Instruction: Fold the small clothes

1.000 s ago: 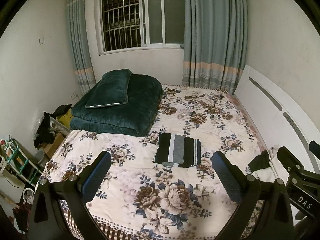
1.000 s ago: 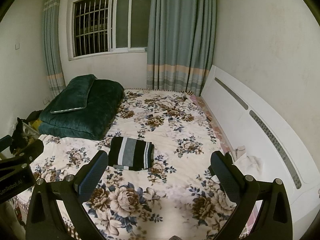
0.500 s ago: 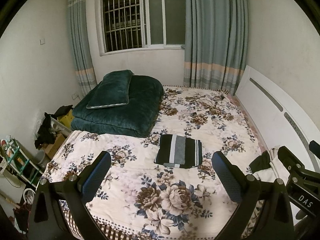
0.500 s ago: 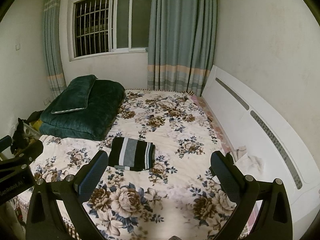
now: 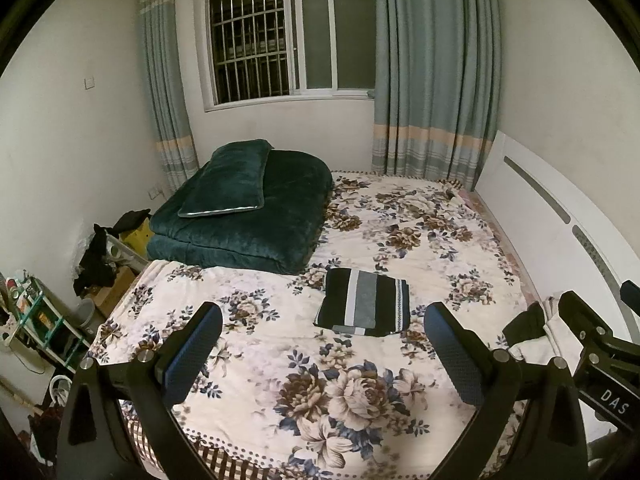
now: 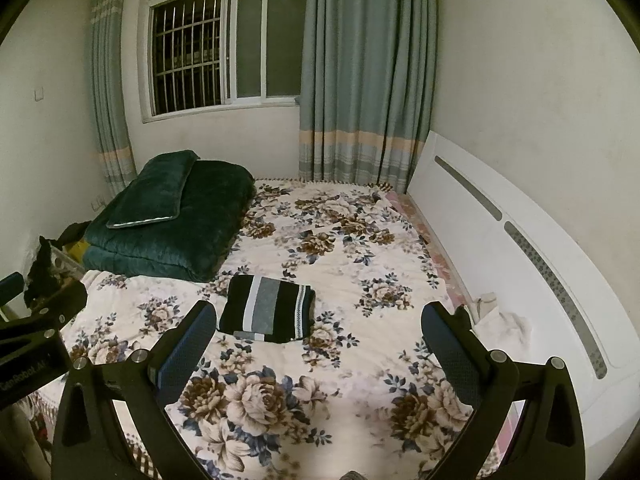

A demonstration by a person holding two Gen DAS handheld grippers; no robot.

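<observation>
A folded black garment with grey and white stripes [image 5: 365, 302] lies flat in the middle of the floral bed sheet [image 5: 280, 360]; it also shows in the right wrist view [image 6: 267, 308]. My left gripper [image 5: 322, 348] is open and empty, held above the near part of the bed, short of the garment. My right gripper [image 6: 318, 348] is open and empty, to the right of the left one. A small heap of white and black clothes [image 5: 536, 328] lies at the bed's right edge by the headboard, seen also in the right wrist view [image 6: 496, 320].
A folded dark green quilt with a pillow on it [image 5: 244, 208] fills the bed's far left corner. A white headboard [image 6: 500, 240] runs along the right. Clutter and a small rack [image 5: 36, 320] stand on the floor at left. Curtains and a barred window are behind.
Both grippers have drifted very slightly; the view has shifted a little. The folded garment has not moved and both grippers stay open.
</observation>
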